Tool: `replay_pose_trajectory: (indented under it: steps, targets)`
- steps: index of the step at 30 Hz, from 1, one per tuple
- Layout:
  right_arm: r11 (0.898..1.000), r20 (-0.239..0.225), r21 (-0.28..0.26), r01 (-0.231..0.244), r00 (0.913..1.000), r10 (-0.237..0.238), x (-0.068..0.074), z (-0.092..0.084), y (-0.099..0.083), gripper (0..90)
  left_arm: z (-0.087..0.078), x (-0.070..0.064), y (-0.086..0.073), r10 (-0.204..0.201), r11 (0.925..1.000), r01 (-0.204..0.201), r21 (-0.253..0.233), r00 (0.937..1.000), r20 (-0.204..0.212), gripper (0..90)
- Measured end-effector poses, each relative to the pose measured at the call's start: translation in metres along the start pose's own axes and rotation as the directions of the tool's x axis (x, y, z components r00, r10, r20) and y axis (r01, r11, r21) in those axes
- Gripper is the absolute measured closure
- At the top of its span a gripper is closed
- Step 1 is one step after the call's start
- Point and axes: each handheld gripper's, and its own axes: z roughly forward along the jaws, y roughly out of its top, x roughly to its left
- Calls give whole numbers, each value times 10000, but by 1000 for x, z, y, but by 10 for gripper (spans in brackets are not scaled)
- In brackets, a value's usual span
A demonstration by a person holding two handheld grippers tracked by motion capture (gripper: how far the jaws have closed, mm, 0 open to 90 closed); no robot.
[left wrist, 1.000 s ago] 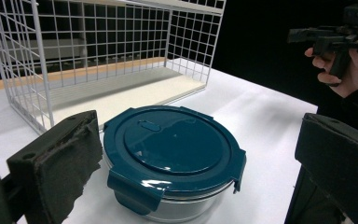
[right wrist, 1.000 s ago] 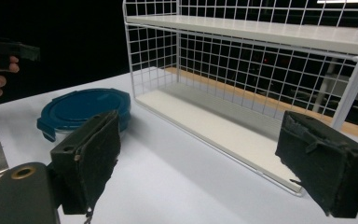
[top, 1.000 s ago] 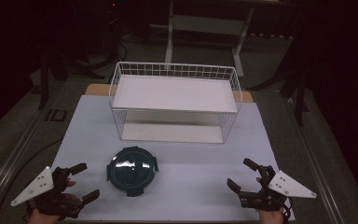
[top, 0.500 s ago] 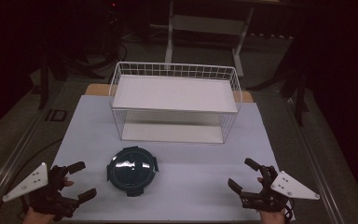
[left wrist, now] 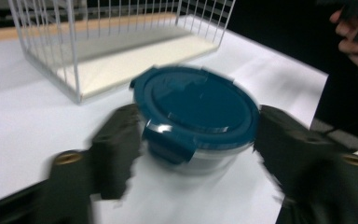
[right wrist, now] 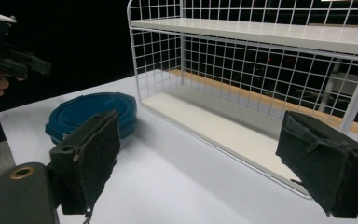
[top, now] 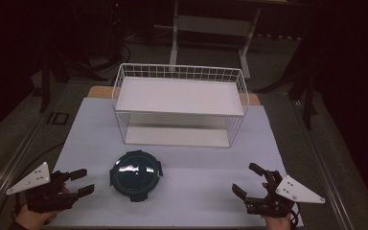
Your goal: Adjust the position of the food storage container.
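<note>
The container (top: 135,174) had a glossy dark-teal plastic lid over a clear, smooth body, the rack (top: 179,103) was thin white-coated wire with matt pale shelves, the worktop (top: 206,163) wore a smooth matt white sheet over a wooden edge, and the fingers (right wrist: 93,154) looked rough, matt black.

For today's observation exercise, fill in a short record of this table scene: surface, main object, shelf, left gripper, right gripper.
surface: white table
main object: round container with dark blue clip lid, lid on, in front of the shelf
shelf: white wire rack, two tiers, both bare
left gripper: jaws have just been closing, aimed at the container, apart from it in the high view
right gripper: open, nothing between its jaws
</note>
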Motion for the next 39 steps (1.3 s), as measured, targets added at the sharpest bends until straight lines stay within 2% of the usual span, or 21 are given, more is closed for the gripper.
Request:
replay_pose_trajectory:
  steps: [3, 4, 5, 6, 7, 9, 10, 11, 12, 13, 14, 15, 17, 25, 28, 31, 36, 39]
  targets:
    - [10000, -45, 23, -20, 10000, 20, 0, 1, -1, 129, 1, 4, -4, -174, 9994, 174, 285, 9998, 2, 543]
    - [10000, -51, 48, -12, 10000, 13, 0, 1, -1, 129, 1, 4, -4, -174, 9994, 174, 285, 9998, 2, 543]
    - [10000, -79, 91, -7, 10000, 8, 0, 2, -1, 129, 8, 8, -9, -347, 9929, 335, 1143, 9994, 89, 629]
    - [9999, -92, 105, -12, 10000, 13, 0, 2, -2, 129, 11, 8, -10, -354, 9895, 328, 1407, 9992, 161, 678]
    - [9999, -122, 123, -32, 9999, 33, 0, 2, -2, 129, 15, 8, -11, -361, 9842, 354, 1736, 9993, 11, 701]
    - [9999, -127, 116, -31, 9999, 33, 1, 3, -2, 129, 21, 8, -13, -297, 9774, 309, 2093, 9995, -89, 763]
    - [9999, -127, 116, -31, 9999, 33, 1, 3, -2, 129, 21, 8, -13, -297, 9774, 309, 2093, 9995, -89, 800]
    - [9999, -149, 125, -29, 9999, 31, 1, 3, -2, 129, 25, 10, -14, -355, 9704, 420, 2377, 9989, -317, 800]
    - [9999, -152, 119, -41, 9999, 43, 1, 3, -2, 129, 27, 11, -15, -222, 9699, 288, 2418, 9993, -301, 833]
    - [9999, -172, 103, -24, 9998, 26, 1, 3, -2, 129, 30, 13, -15, -238, 9669, 371, 2523, 9982, -555, 880]
    - [10000, -183, 98, -20, 9998, 22, 1, 3, -2, 129, 31, 14, -14, -303, 9657, 449, 2557, 9977, -605, 898]
    - [9999, -180, 107, 0, 9998, 2, 1, 2, -2, 129, 33, 16, -14, -313, 9667, 469, 2517, 9974, -656, 898]
    - [10000, -217, 92, -7, 9998, 9, 1, 2, -2, 129, 38, 17, -12, -382, 9629, 576, 2637, 9962, -778, 900]
    - [9999, -278, 130, -79, 9996, 82, 0, 3, -3, 130, 54, 16, -5, -207, 9544, 343, 2966, 9986, -491, 900]
    - [9998, -318, 169, -96, 9994, 101, 0, 4, -3, 130, 58, 16, -5, -193, 9484, 314, 3154, 9990, -413, 900]
    - [9998, -348, 178, -39, 9994, 45, 1, 4, -3, 130, 63, 15, -5, -164, 9485, 246, 3159, 9995, -287, 900]
    - [9998, -372, 193, -59, 9993, 66, 1, 4, -4, 129, 65, 14, 0, -254, 9573, 331, 2871, 9992, -304, 900]
    - [9997, -391, 231, -37, 9992, 46, 0, 5, -4, 130, 68, 14, 3, -211, 9527, 310, 3025, 9991, -361, 900]
